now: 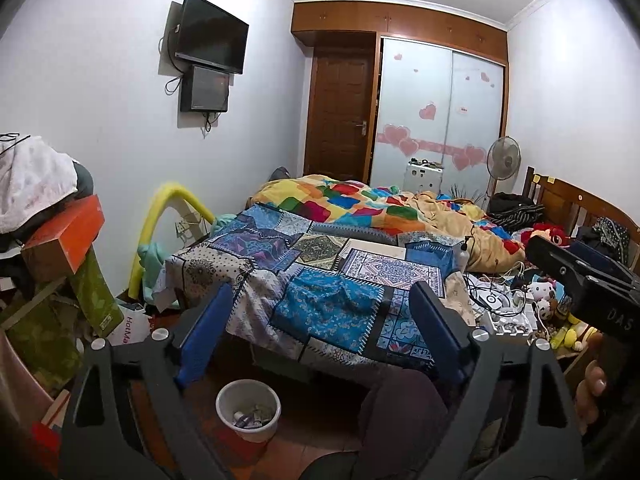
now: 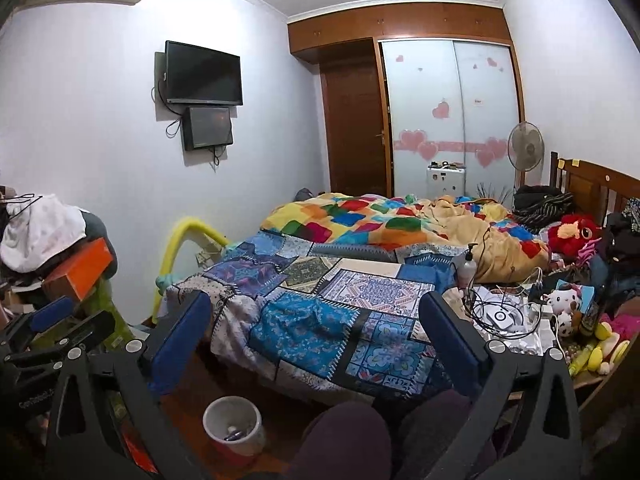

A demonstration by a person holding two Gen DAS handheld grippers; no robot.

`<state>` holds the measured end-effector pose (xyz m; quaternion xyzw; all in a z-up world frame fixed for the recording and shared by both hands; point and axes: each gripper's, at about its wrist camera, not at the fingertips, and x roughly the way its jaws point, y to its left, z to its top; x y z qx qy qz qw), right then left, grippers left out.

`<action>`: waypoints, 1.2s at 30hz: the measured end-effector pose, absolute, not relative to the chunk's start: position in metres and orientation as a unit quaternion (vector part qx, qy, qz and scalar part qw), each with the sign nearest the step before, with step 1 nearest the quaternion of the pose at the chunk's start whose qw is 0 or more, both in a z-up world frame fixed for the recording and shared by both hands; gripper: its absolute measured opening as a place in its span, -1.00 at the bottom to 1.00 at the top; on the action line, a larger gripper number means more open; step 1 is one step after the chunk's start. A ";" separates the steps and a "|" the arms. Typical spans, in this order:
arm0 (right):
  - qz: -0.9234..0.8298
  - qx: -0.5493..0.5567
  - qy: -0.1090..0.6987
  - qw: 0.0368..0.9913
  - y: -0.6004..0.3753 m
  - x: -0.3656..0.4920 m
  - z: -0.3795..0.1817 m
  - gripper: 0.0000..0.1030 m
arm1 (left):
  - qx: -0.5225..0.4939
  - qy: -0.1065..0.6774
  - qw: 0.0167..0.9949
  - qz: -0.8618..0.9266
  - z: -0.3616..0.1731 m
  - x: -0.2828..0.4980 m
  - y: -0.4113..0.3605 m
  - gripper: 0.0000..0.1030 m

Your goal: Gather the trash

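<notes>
A white trash bin (image 1: pixel 248 410) stands on the floor by the foot of the bed, with some scraps inside; it also shows in the right wrist view (image 2: pixel 233 426). My left gripper (image 1: pixel 322 328) is open and empty, held above the bin and the bed's near edge. My right gripper (image 2: pixel 316 344) is open and empty at about the same height. The right gripper's body shows at the right of the left wrist view (image 1: pixel 592 292); the left gripper shows at the left of the right wrist view (image 2: pixel 52 320).
A bed with a patchwork cover (image 1: pixel 320 280) and a bright blanket (image 1: pixel 360 204) fills the middle. A cluttered side surface (image 2: pixel 520 320) holds cables, plush toys and a pump bottle (image 2: pixel 466 268). Boxes and clothes (image 1: pixel 52 240) pile at the left. My knees (image 2: pixel 360 436) are below.
</notes>
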<state>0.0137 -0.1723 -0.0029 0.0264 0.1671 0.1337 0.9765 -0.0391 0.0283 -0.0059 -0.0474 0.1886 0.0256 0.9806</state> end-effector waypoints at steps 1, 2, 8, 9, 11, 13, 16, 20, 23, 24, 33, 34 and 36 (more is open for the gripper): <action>0.133 0.025 0.166 0.977 -0.172 0.013 -0.003 1.00 | -0.046 0.188 0.981 0.025 -0.006 -0.039 0.028 0.75; 0.134 0.023 0.165 0.977 -0.171 0.012 -0.002 1.00 | -0.045 0.187 0.981 0.025 -0.006 -0.039 0.029 0.75; 0.136 0.016 0.161 0.977 -0.172 0.006 -0.002 1.00 | -0.041 0.188 0.981 0.022 -0.006 -0.039 0.027 0.75; 0.136 0.015 0.160 0.978 -0.173 0.005 -0.001 1.00 | -0.041 0.188 0.981 0.021 -0.006 -0.040 0.027 0.75; 0.136 0.015 0.159 0.978 -0.172 0.005 -0.001 1.00 | -0.042 0.188 0.981 0.020 -0.007 -0.040 0.027 0.75; 0.136 0.014 0.159 0.978 -0.173 0.004 0.000 1.00 | -0.042 0.188 0.981 0.019 -0.007 -0.040 0.028 0.75; 0.136 0.014 0.159 0.978 -0.172 0.004 0.001 1.00 | -0.042 0.189 0.981 0.018 -0.007 -0.040 0.028 0.76; 0.135 0.014 0.159 0.978 -0.171 0.004 0.000 1.00 | -0.042 0.189 0.981 0.018 -0.007 -0.040 0.029 0.78; 0.134 0.014 0.160 0.978 -0.171 0.004 0.000 1.00 | -0.043 0.189 0.981 0.019 -0.008 -0.040 0.030 0.83; 0.135 0.014 0.160 0.978 -0.171 0.003 0.001 1.00 | -0.045 0.188 0.981 0.020 -0.008 -0.040 0.030 0.84; 0.135 0.014 0.160 0.978 -0.171 0.005 0.000 1.00 | -0.047 0.187 0.981 0.022 -0.010 -0.041 0.030 0.93; 0.136 0.014 0.160 0.978 -0.171 0.005 0.000 1.00 | -0.047 0.187 0.981 0.023 -0.010 -0.041 0.030 0.93; 0.136 0.013 0.162 0.977 -0.172 0.004 0.001 1.00 | -0.048 0.186 0.981 0.025 -0.010 -0.042 0.030 0.95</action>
